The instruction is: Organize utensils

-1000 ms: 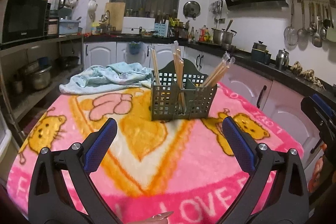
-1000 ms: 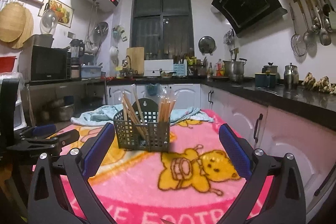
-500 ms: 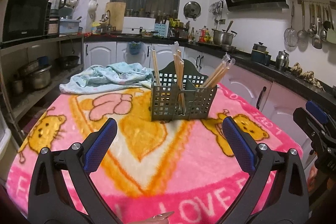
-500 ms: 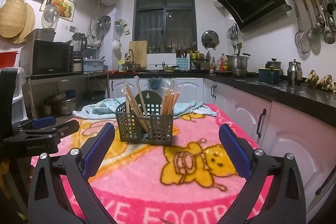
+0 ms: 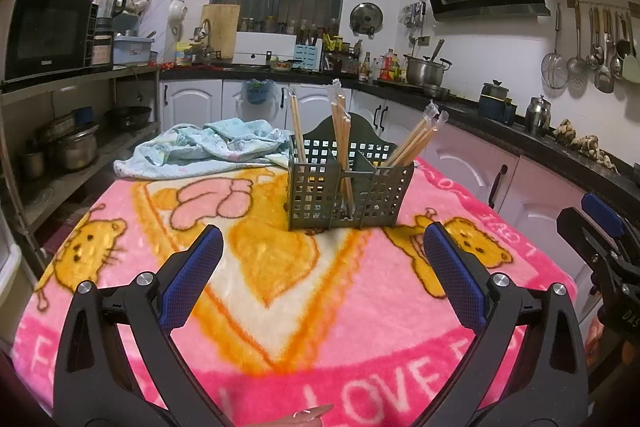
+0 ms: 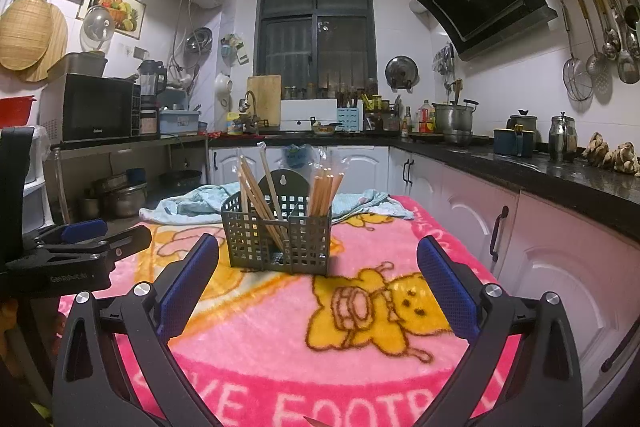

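both sets of fingers (image 5: pixel 192 283) (image 6: pixel 188 283) stay spread and empty, drawn slightly back from the basket (image 5: pixel 348 187); chopsticks (image 5: pixel 340 131) look sorted.

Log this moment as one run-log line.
left hand-held gripper: open, empty | right hand-held gripper: open, empty | chopsticks: upright in caddy | caddy: on blanket

From my remote station: work surface is a table covered w/ a pink fleece blanket (image 5: pixel 360 311), cartoon bear prints, orange heart outline at ctr, white lettering along near edge. Directly on it: dark grey lattice utensil caddy (image 5: pixel 348 187), upright, approx. mid-table, compartments holding wooden chopsticks (image 5: pixel 342 131), some in clear sleeves. Behind caddy, toward far-left edge, crumpled light-blue towel (image 5: pixel 208 147) lies on blanket, just beside caddy's back. Rt-wrist view confirms same layout.
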